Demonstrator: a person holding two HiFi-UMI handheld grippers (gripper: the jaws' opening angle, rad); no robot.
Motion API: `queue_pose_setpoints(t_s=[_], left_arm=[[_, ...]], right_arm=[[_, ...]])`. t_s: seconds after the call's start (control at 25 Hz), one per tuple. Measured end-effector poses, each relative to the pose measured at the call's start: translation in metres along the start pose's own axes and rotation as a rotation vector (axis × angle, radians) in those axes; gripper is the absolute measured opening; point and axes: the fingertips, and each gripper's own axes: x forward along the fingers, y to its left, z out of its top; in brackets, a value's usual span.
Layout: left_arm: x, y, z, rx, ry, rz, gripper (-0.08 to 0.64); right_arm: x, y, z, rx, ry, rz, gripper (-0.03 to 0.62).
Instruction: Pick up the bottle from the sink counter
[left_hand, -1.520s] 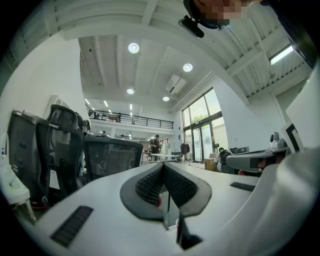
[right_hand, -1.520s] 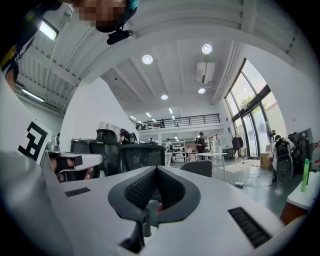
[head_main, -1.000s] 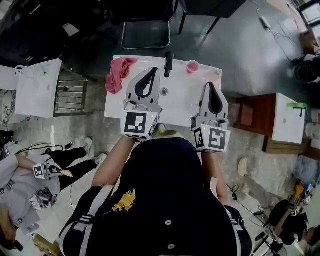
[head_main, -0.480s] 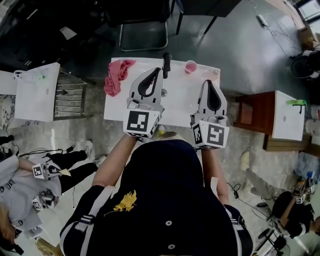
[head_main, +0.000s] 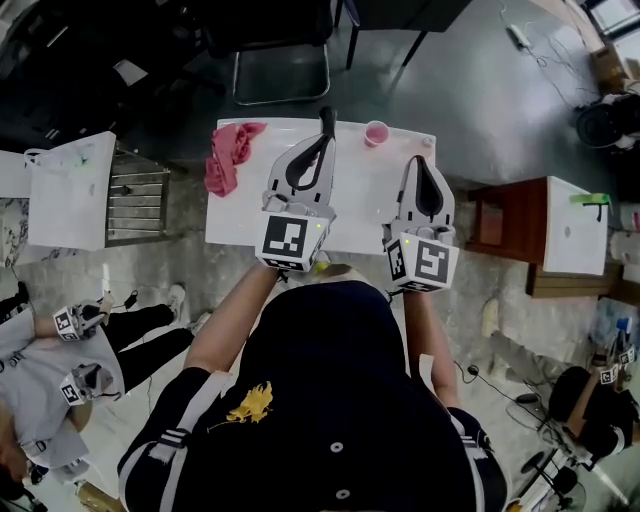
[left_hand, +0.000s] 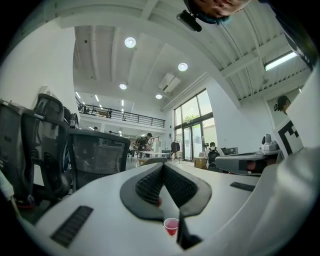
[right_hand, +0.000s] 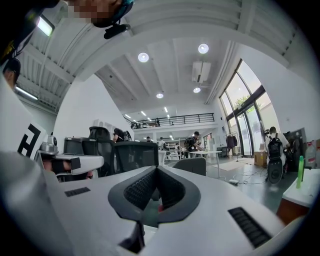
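White desk (head_main: 365, 210) fills the middle of the head view, with a pink cloth (head_main: 224, 156) at its 10 o'clock corner. Since a second ago the left gripper (head_main: 321, 142) has slid toward 12 o'clock, fingers clenched on nothing. Its tip is now just beside the dark bottle (head_main: 327, 117) standing at the far edge. A pink cup (head_main: 376, 132) stands at 1 o'clock. The right gripper (head_main: 418, 162) has kept its place, fingers clenched and empty.

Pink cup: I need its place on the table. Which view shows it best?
Head view: the pink cup stands near the far edge of the white table. The left gripper view shows it side-on below the jaws; the right gripper view, maybe a red speck.
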Motion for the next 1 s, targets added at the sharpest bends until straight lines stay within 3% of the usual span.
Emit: queue_pose_setpoints(t_s=[0.56, 1.0], left_arm=[[0.032, -0.032, -0.006, -0.032, 0.017, -0.078, 0.018], [0.054, -0.051, -0.033, -0.019, 0.073, -0.12, 0.018]], right_arm=[[0.002, -0.024, -0.019, -0.015, 0.039, -0.061, 0.028], [0.006, -0.055, -0.034, -0.003, 0.067, -0.12, 0.028]])
